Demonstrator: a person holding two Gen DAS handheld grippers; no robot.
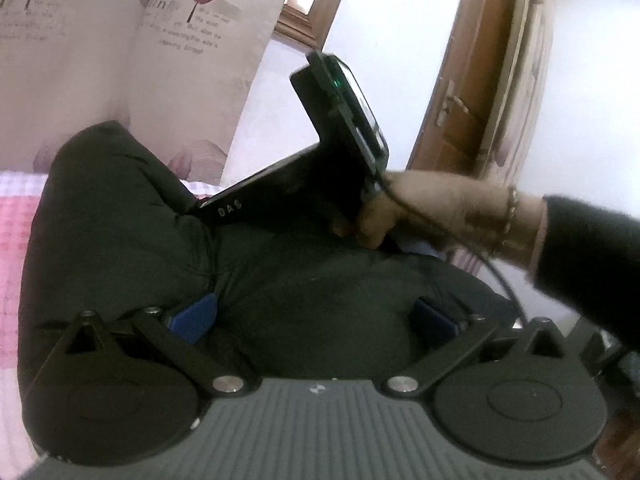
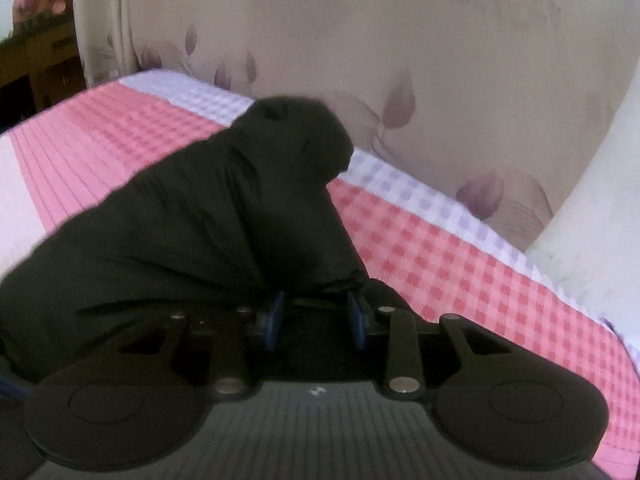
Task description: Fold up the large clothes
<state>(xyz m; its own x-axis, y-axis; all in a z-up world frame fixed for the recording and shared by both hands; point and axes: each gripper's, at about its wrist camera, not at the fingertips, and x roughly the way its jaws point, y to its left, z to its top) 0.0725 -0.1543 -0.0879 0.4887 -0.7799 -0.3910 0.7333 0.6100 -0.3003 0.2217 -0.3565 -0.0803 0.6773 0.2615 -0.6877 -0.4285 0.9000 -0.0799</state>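
Garment (image 2: 208, 216): 1 large dark padded piece, heaped on the pink checked bed (image 2: 460, 264). Right claw (image 2: 316, 320) has its jaws drawn close on a gathered bunch of the fabric. Left claw (image 1: 312, 316) stands spread wide over the cloth, gripping nothing. Handling advice: keep the pinch firm, carry the bunch across level, let the free claw pin the fold line. Surface matte, puffy, creased.

Under me lies a pink-and-white checked bedspread (image 2: 460, 248). Behind it I see a beige curtain (image 1: 80, 80) printed with purple leaves and some writing. A brown wooden door (image 1: 472, 92) with a metal handle (image 1: 450, 106) stands nearby.
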